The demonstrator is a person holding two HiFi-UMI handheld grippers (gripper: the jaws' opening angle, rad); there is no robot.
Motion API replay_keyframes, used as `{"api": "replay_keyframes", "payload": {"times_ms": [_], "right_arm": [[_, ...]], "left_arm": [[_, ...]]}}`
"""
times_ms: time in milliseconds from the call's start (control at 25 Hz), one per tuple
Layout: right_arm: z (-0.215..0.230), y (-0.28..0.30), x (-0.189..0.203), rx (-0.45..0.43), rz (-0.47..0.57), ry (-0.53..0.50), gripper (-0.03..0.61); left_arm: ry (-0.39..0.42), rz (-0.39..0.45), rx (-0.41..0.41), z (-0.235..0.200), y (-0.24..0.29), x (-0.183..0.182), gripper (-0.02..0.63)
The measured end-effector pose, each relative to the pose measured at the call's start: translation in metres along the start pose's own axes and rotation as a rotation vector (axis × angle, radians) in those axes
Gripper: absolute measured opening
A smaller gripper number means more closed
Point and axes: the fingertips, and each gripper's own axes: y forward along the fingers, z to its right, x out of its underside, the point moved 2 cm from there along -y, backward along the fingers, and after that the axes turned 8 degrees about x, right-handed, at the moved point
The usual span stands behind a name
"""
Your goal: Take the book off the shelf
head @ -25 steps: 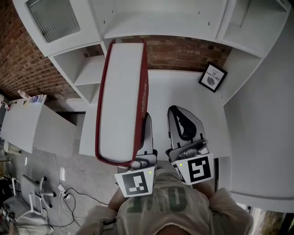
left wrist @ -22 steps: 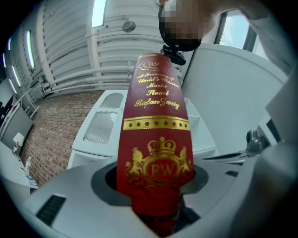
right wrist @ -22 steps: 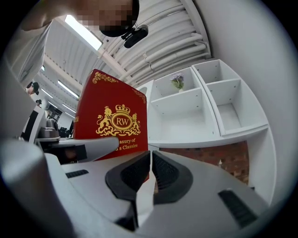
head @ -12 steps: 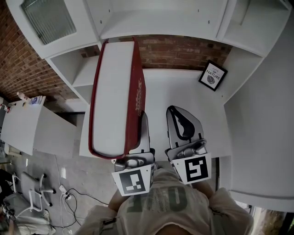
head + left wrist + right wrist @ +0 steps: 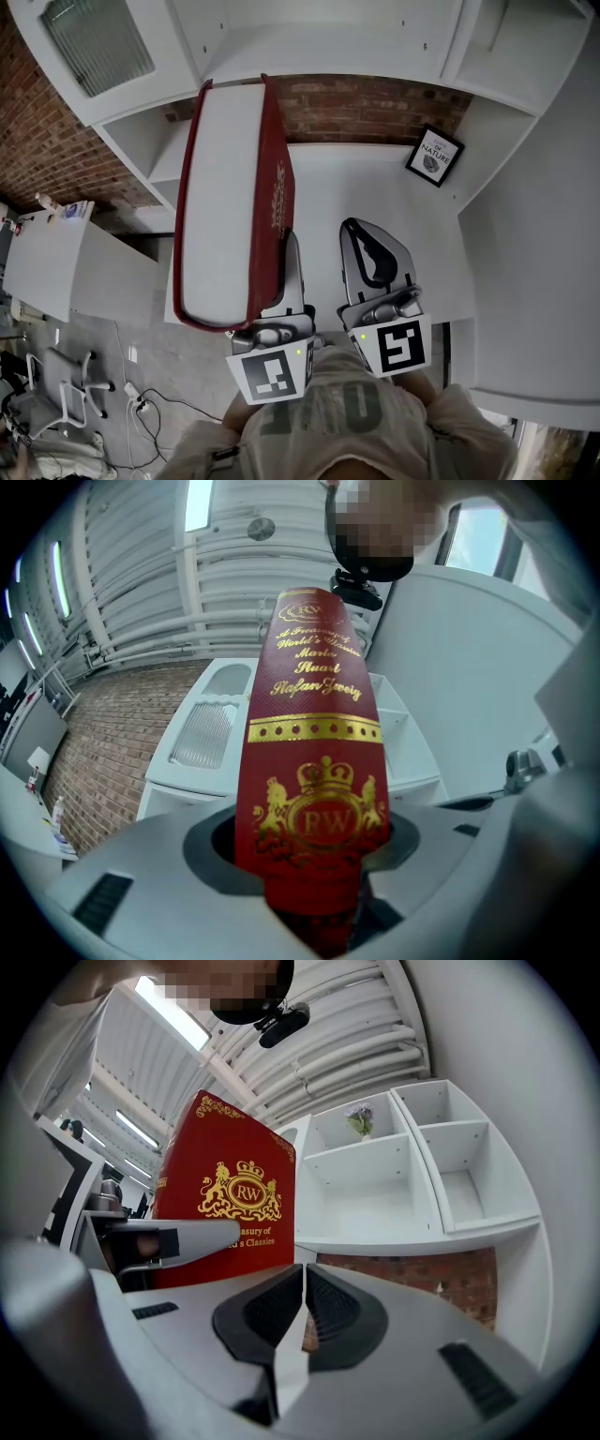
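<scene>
A thick red hardback book (image 5: pixel 230 202) stands on end in the left gripper (image 5: pixel 284 286), whose jaws are clamped on the covers at its lower end. It is held clear of the white shelving unit (image 5: pixel 309 37) and above the left part of the white desk (image 5: pixel 347 187). The cover is finely grained, and the spine is stamped in gold with a crown, two lions and the letters "RW". From the head view the smooth white page block faces up.

The book's bottom edge is lost between the grey jaws, and its bulk hides one of those jaws from above. The right gripper (image 5: pixel 375 253) hovers beside it over the desk with its ribbed black pads (image 5: pixel 272 1309) together and nothing between them.

Behind is a brick wall (image 5: pixel 375 108). A small black-framed print (image 5: pixel 434 157) stands at the desk's far right corner. A ribbed glass door (image 5: pixel 98 37) closes an upper left cabinet, and a small plant (image 5: pixel 361 1119) sits in an open cubby. An office chair (image 5: pixel 56 394) and cables (image 5: pixel 141 398) are on the floor at left.
</scene>
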Motion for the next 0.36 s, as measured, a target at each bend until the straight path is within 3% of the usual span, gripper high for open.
{"api": "replay_keyframes", "payload": {"times_ms": [360], "right_arm": [[-0.0005, -0.0017, -0.0018, 0.004, 0.001, -0.003, 0.023]], "left_arm": [[-0.004, -0.004, 0.0, 0.0002, -0.0015, -0.0004, 0.249]]}}
